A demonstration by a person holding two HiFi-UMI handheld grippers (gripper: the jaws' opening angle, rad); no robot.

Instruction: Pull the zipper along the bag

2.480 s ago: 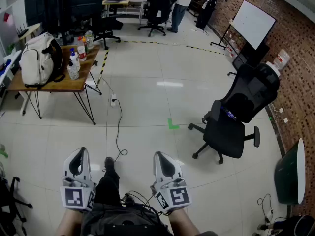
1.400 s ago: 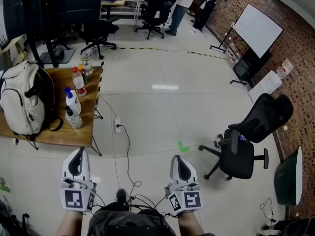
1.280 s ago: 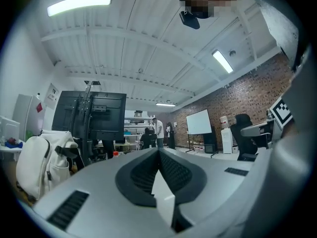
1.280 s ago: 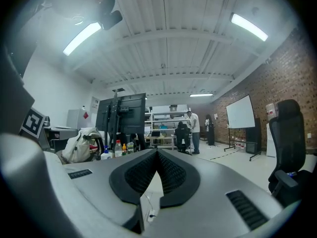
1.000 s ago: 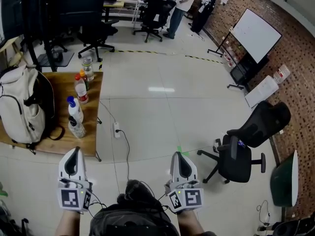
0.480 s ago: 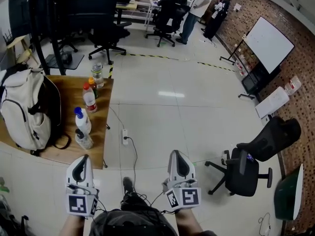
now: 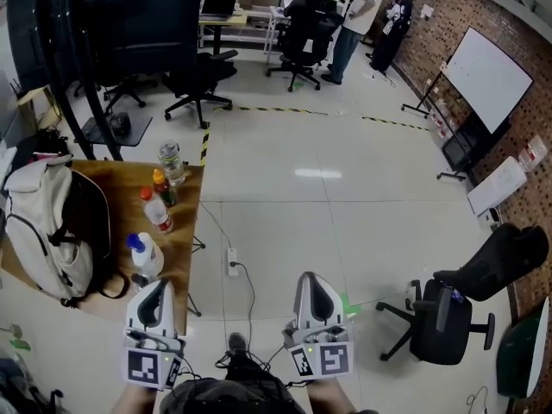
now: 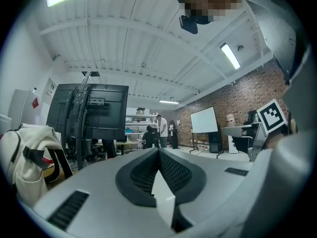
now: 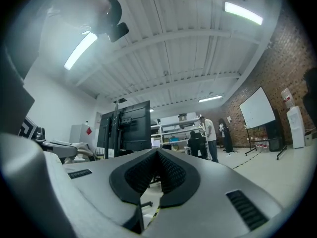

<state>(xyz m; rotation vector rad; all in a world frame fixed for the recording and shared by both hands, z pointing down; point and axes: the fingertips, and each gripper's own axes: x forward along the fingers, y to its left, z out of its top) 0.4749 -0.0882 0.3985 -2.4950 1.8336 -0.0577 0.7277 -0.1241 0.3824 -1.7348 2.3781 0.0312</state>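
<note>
A cream backpack (image 7: 50, 231) with dark straps stands on the wooden table (image 7: 185, 231) at the left of the head view; its side also shows in the left gripper view as the backpack (image 8: 25, 167). My left gripper (image 7: 155, 293) is held low just right of the table's near corner, shut and empty. My right gripper (image 7: 312, 288) is level with it over the floor, also shut and empty. Both point up and forward, well short of the bag. The bag's zipper cannot be made out.
Several bottles (image 7: 158, 210) stand on the table beside the bag. A power strip and cable (image 7: 232, 261) lie on the floor ahead. A black office chair (image 7: 461, 296) stands at the right. Dark monitor stands (image 7: 129, 24), chairs and people are at the back.
The view has moved forward and left: the table and backpack have come nearer and lower in the head view. Both grippers stay shut, held side by side at the bottom.
</note>
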